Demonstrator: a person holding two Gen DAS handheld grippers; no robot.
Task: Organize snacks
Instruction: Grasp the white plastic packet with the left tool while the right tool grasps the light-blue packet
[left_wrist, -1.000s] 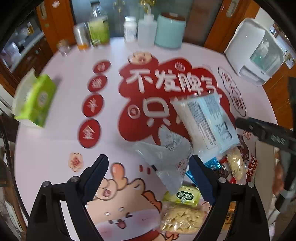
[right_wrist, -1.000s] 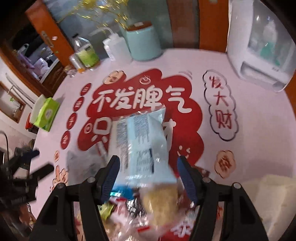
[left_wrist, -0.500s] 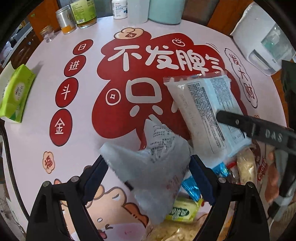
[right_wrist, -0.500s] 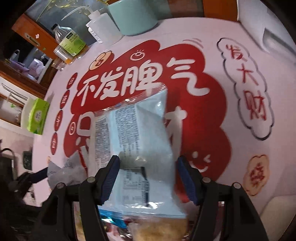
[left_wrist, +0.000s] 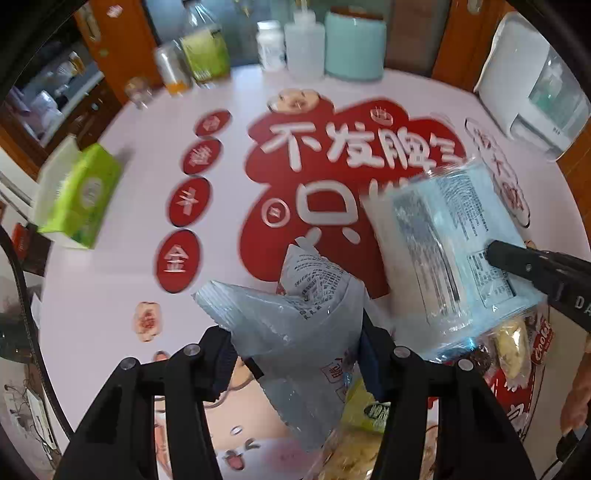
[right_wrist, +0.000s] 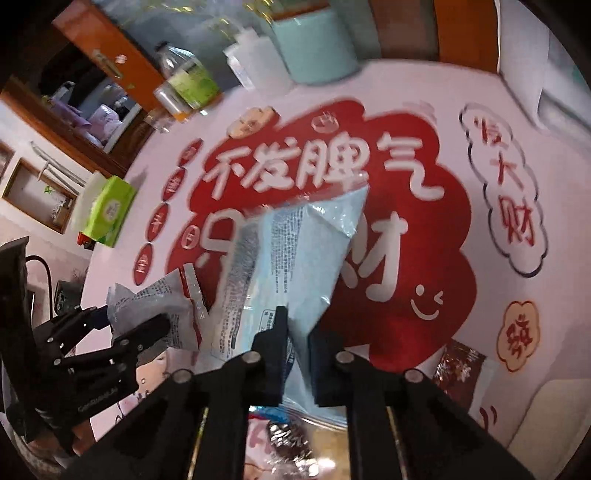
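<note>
A crumpled grey-silver snack packet (left_wrist: 295, 321) stands up between the fingers of my left gripper (left_wrist: 297, 350). The jaws are closing and both pads press its sides. To its right, a light blue packet (left_wrist: 443, 240) with printed text is tilted up off the table. My right gripper (right_wrist: 299, 332) is shut on the light blue packet (right_wrist: 295, 251) near its lower edge, which is pinched into a fold. The right gripper's finger (left_wrist: 517, 266) shows in the left wrist view. In the right wrist view the left gripper (right_wrist: 140, 332) holds the grey packet (right_wrist: 155, 302) at the left.
More snacks lie in a pile near the front edge: a yellow-green packet (left_wrist: 376, 410), a red cookie pack (left_wrist: 543, 339), a brown packet (right_wrist: 458, 365). A green tissue box (left_wrist: 81, 195) sits far left. Bottles and a teal canister (left_wrist: 354, 44) line the back, with a white appliance (left_wrist: 532, 81) at the back right.
Both grippers dipped over the packets and their jaws closed. The left took hold of the grey packet, the right pinched the light blue one, and both packets now stand raised and crumpled.
</note>
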